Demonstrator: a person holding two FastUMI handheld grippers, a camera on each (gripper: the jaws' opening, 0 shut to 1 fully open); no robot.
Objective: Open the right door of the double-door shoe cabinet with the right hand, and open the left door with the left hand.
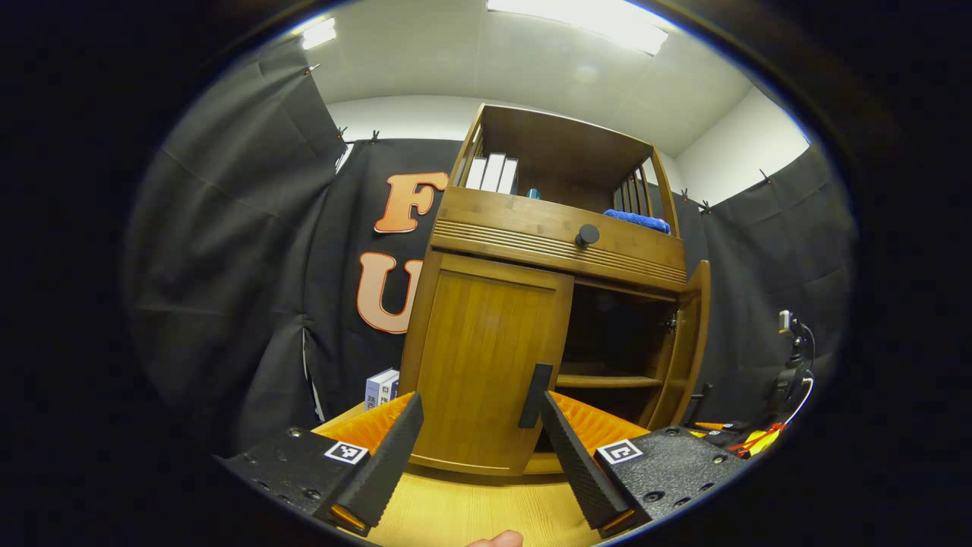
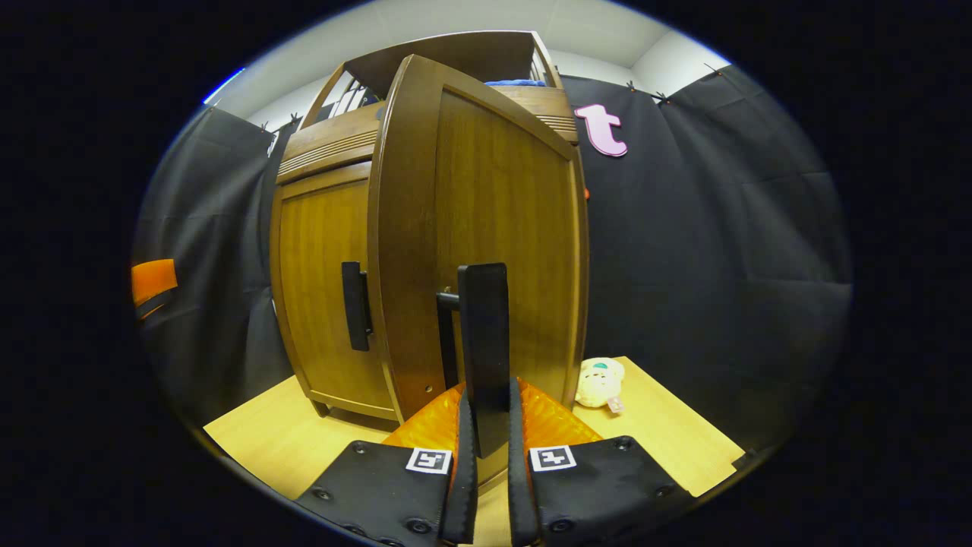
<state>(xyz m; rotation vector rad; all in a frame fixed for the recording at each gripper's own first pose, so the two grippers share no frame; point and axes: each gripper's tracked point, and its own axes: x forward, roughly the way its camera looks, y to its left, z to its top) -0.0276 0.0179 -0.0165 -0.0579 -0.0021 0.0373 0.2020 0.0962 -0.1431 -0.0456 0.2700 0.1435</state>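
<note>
Left gripper view: left tongs (image 1: 474,448) spread wide, nothing between. Just past the right fingertip, left door handle (image 1: 535,395), vertical bar, not gripped. Left door (image 1: 486,365) closed, dead ahead. Beyond and right of it, right door (image 1: 692,342) swung out, dim shelf (image 1: 607,381) showing inside. Above, drawer front with round knob (image 1: 587,235); top rack with white books (image 1: 492,173) and blue cloth (image 1: 638,220). Small box (image 1: 381,387) left of cabinet on tabletop (image 1: 471,516).

Right gripper view: right tongs (image 2: 486,471) narrowed onto right door handle (image 2: 484,342), both fingers pressing its sides. Right door (image 2: 501,228) standing open straight ahead, edge toward camera. Left of it, left door (image 2: 319,289) flush shut, own handle (image 2: 355,305) untouched. Plush toy (image 2: 598,382) farther right on tabletop (image 2: 668,433).
</note>
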